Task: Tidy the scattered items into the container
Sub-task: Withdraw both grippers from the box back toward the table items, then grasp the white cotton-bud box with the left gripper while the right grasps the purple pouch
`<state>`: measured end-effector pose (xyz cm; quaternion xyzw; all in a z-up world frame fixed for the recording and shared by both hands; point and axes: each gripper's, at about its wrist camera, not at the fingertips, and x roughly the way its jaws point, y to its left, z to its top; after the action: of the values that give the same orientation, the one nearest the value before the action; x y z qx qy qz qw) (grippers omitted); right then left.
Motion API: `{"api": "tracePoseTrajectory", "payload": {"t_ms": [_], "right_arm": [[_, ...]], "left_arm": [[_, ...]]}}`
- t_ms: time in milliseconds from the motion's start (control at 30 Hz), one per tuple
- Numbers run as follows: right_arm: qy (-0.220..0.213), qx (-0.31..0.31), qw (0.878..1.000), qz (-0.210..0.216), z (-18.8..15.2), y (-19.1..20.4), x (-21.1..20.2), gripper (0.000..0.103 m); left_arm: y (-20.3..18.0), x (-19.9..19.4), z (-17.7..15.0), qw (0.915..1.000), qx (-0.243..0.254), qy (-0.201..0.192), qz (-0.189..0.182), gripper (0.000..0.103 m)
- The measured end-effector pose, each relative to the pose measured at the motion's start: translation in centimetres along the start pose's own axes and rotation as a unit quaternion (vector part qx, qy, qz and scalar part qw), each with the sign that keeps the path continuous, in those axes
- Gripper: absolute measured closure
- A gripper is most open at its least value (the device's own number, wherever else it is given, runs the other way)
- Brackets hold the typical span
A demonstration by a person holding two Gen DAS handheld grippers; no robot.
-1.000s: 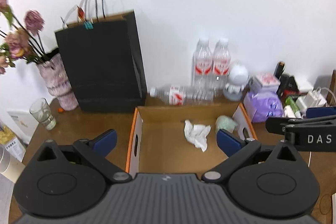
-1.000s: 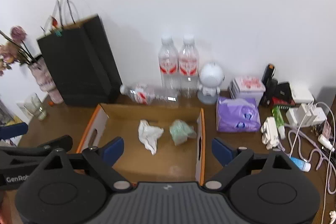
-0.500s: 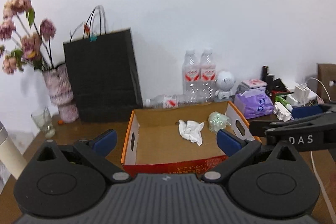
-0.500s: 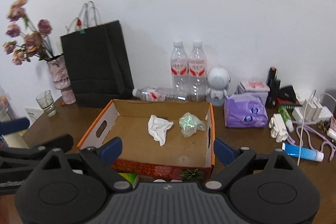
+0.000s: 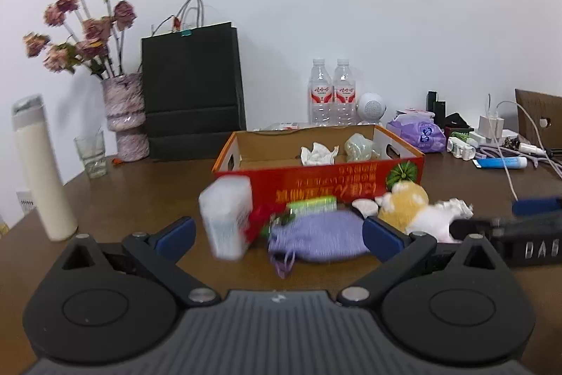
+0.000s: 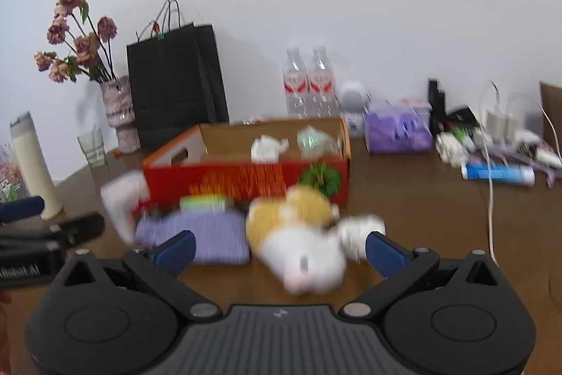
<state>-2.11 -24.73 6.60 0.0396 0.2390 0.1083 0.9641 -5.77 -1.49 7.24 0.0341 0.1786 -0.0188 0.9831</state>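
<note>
My left tongs [image 5: 277,234] and right tongs [image 6: 279,246] gape empty before the red box [image 5: 333,185]; "DAS" marks one.

Both views have dropped from above the cardboard box [image 5: 318,180] to near table level, so its red front wall now faces the tongs. Scattered items newly appear between box and tongs: a purple knitted pouch [image 5: 318,239], a plush toy [image 6: 298,245] and a white container [image 5: 226,217]. The right gripper [image 6: 279,250] jaws have just been opening, pressing on nothing.
</note>
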Motion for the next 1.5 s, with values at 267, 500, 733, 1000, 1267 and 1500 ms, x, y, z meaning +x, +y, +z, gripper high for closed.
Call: {"api": "tracePoseTrajectory", "payload": {"t_ms": [267,500,733,1000,1267,1500], "right_arm": [[-0.019,0.007,0.999,0.027,-6.0,1.9,-5.0,0.0],[-0.051,-0.053,0.997,-0.018,-8.2,2.5,-7.0,0.0],[-0.042,-0.071,0.997,-0.011,-7.5,2.6,-6.1,0.0],[-0.041,-0.081,0.994,0.06,-3.0,3.9,-1.6,0.01],[-0.01,-0.119,0.989,0.09,-1.1,7.2,4.0,0.011],[0.02,-0.196,0.975,0.104,0.5,10.2,9.8,0.014]], "left_arm": [[0.6,-4.0,-4.9,0.9999,-0.001,-0.014,-0.004,0.0],[1.0,-4.3,-7.3,0.9998,0.012,-0.003,-0.017,0.0],[2.7,-1.1,-3.8,0.9999,0.009,-0.007,-0.006,0.0],[6.5,8.6,2.0,0.9993,-0.032,-0.006,-0.017,0.0],[7.7,15.3,2.4,0.9954,-0.043,0.07,-0.05,0.056],[9.9,13.2,1.4,0.9954,-0.064,0.062,-0.035,0.057]]}}
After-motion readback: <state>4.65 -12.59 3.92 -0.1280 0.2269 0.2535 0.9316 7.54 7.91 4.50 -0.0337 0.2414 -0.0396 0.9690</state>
